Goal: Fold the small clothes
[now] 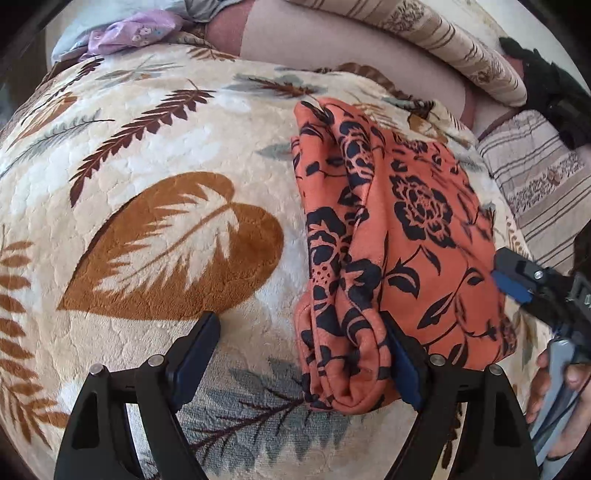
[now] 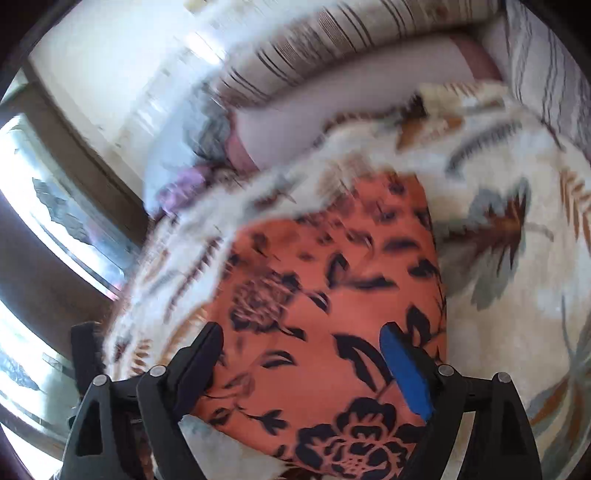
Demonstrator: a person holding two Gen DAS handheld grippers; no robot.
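An orange garment with black flowers (image 1: 399,236) lies folded lengthwise on a cream leaf-print blanket (image 1: 147,147); its left edge is rolled in thick folds. My left gripper (image 1: 301,334) is open, low over the blanket, and its right finger (image 1: 400,354) touches the garment's near left fold. My right gripper (image 2: 301,345) is open just above the garment (image 2: 325,295), which lies between its fingers; that view is blurred. The right gripper also shows in the left wrist view (image 1: 517,277) at the garment's right edge.
A lilac cloth (image 1: 129,33) and a pale blue cloth (image 1: 81,26) lie at the blanket's far left. Striped cushions (image 1: 443,40) and a pink bolster (image 1: 332,48) line the back. A window (image 2: 55,206) is on the left. A hand (image 1: 554,384) holds the right gripper.
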